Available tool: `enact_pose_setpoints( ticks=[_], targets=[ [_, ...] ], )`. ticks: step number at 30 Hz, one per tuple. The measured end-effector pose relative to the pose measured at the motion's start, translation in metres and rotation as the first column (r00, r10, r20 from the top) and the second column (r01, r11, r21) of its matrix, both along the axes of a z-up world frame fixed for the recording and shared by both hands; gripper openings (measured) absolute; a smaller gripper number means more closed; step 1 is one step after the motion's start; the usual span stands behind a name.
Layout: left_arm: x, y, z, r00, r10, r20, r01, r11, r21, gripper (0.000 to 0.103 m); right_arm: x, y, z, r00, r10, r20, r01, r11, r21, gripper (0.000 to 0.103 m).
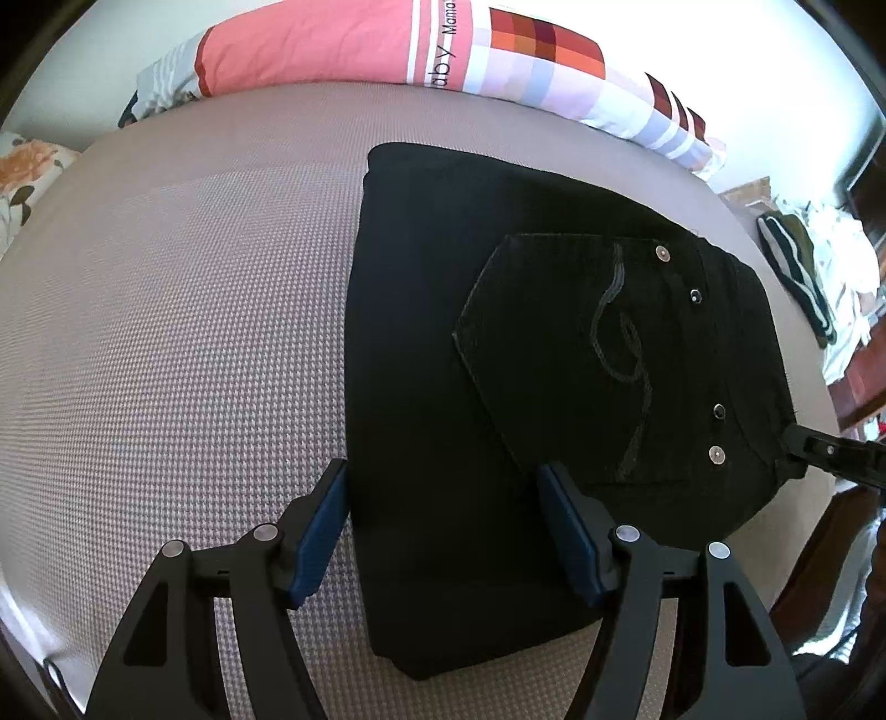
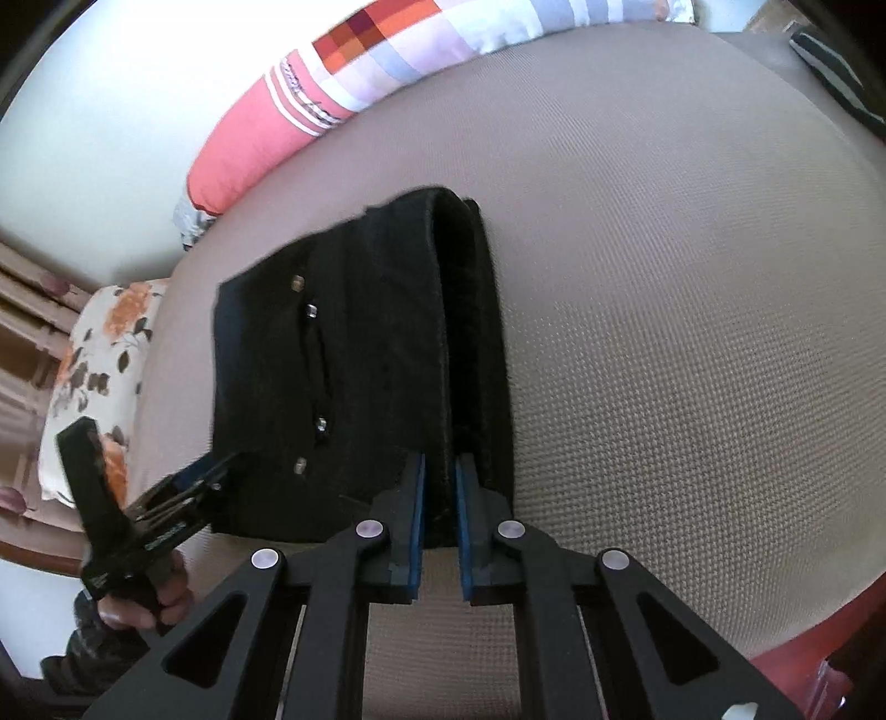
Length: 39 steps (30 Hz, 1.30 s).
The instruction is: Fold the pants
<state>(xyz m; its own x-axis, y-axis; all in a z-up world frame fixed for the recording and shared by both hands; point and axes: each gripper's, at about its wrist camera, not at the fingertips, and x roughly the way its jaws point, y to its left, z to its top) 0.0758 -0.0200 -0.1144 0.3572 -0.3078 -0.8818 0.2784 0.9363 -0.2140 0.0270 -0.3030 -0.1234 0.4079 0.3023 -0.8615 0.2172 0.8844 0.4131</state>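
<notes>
Black pants [image 1: 498,360] lie folded into a compact rectangle on the grey mattress [image 1: 166,332], back pocket with curly stitching facing up. My left gripper [image 1: 443,482] is open, its blue-padded jaws spread over the near edge of the bundle, holding nothing. In the right wrist view my right gripper [image 2: 440,471] is shut on the waistband edge of the pants [image 2: 332,360], the fabric pinched between the blue pads. The left gripper [image 2: 183,498] shows there at the bundle's left corner, and the right gripper's tip [image 1: 830,448] shows in the left wrist view at the right edge.
A pink and checked pillow [image 1: 387,44] lies along the far edge of the mattress. A floral pillow [image 2: 94,376] sits at one end. Clothes are piled on furniture [image 1: 803,266] beyond the bed's right side.
</notes>
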Motion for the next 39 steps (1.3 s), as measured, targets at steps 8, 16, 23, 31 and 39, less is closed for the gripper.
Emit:
enact_pose_setpoints(
  ticks=[8, 16, 23, 31, 39],
  targets=[
    [0.0, 0.001, 0.001, 1.0, 0.012, 0.002, -0.012, 1.0, 0.008, 0.072, 0.003, -0.001, -0.003, 1.0, -0.023, -0.006, 0.024, 1.0, 0.008, 0.014],
    [-0.001, -0.004, 0.004, 1.0, 0.01, 0.015, -0.011, 0.999, 0.039, 0.072, 0.008, 0.003, 0.004, 1.0, -0.018, -0.001, 0.018, 0.998, -0.055, 0.03],
    [-0.002, -0.007, 0.003, 1.0, 0.007, 0.021, -0.008, 0.998, 0.059, 0.072, 0.019, 0.005, 0.01, 1.0, 0.004, -0.007, -0.004, 0.993, -0.118, 0.042],
    [-0.004, -0.012, 0.003, 1.0, 0.0, 0.031, -0.003, 0.996, 0.084, 0.072, 0.039, 0.009, 0.011, 1.0, 0.022, 0.001, -0.022, 0.99, -0.14, 0.046],
    [-0.001, -0.003, 0.009, 0.999, 0.01, 0.037, -0.012, 0.999, 0.05, 0.072, 0.053, 0.003, 0.003, 1.0, 0.023, 0.001, -0.022, 0.989, -0.147, 0.05]
  ],
)
